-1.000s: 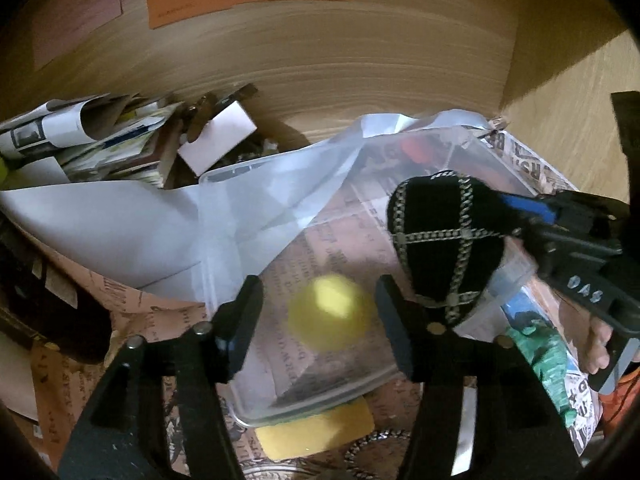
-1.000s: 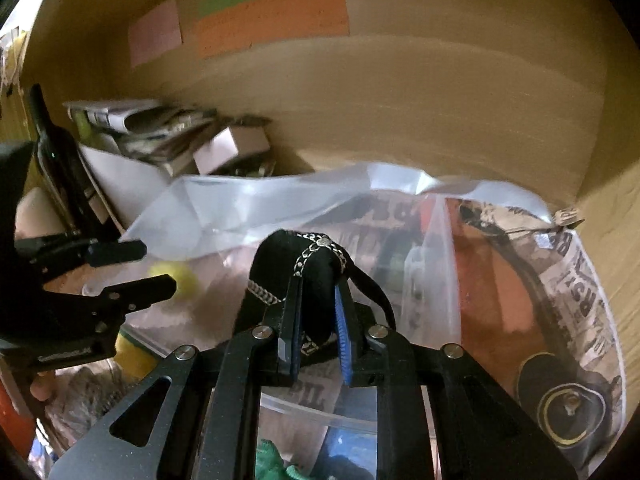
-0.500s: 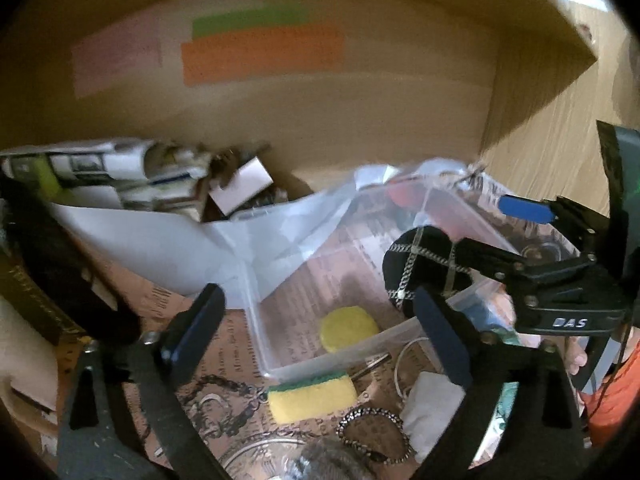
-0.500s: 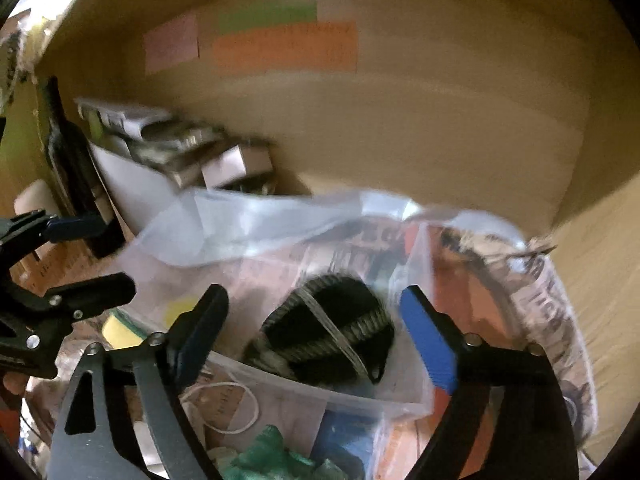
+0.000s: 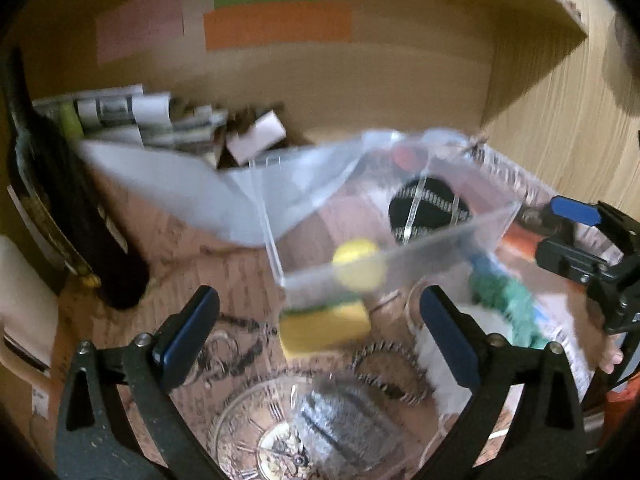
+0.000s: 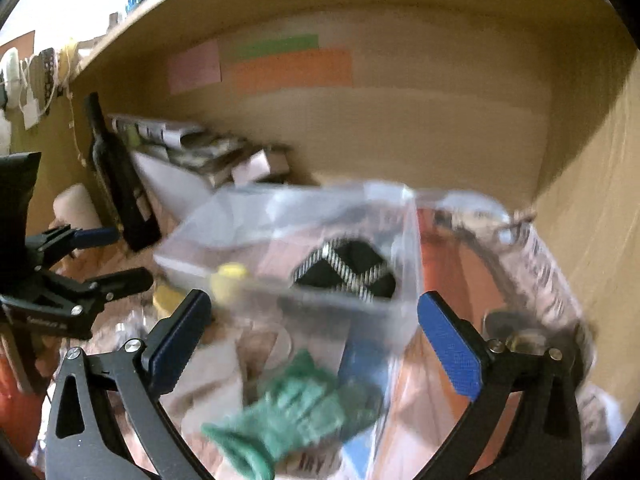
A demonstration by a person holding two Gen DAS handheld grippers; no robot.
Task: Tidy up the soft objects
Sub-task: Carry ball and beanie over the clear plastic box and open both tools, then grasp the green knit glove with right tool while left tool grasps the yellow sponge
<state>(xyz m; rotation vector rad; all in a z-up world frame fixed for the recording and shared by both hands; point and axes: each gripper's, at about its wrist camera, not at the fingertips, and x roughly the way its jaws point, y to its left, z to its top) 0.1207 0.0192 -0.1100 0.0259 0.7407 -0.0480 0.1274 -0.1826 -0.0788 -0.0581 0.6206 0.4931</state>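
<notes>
A clear plastic box [image 5: 400, 242] [image 6: 280, 280] holds a yellow foam ball [image 5: 358, 264] [image 6: 228, 276] and a black soft pouch with silver chain trim [image 5: 428, 208] [image 6: 344, 270]. My left gripper [image 5: 320, 328] is open and empty, in front of the box above a yellow sponge [image 5: 324, 326]. My right gripper [image 6: 316, 328] is open and empty, in front of the box, above a green knitted piece [image 6: 288, 412] [image 5: 504, 300]. A grey fuzzy item [image 5: 344, 420] lies on a glass clock dish [image 5: 248, 436].
A dark bottle [image 5: 68, 216] [image 6: 120, 184] stands at the left. Folded newspapers [image 5: 132, 112] and a clear plastic bag [image 5: 208, 184] lie behind the box. Metal chains [image 5: 384, 364] lie by the sponge. Wooden shelf walls close the back and right.
My right gripper opened and let the black pouch drop into the box. Both grippers opened wide and drew back from the box.
</notes>
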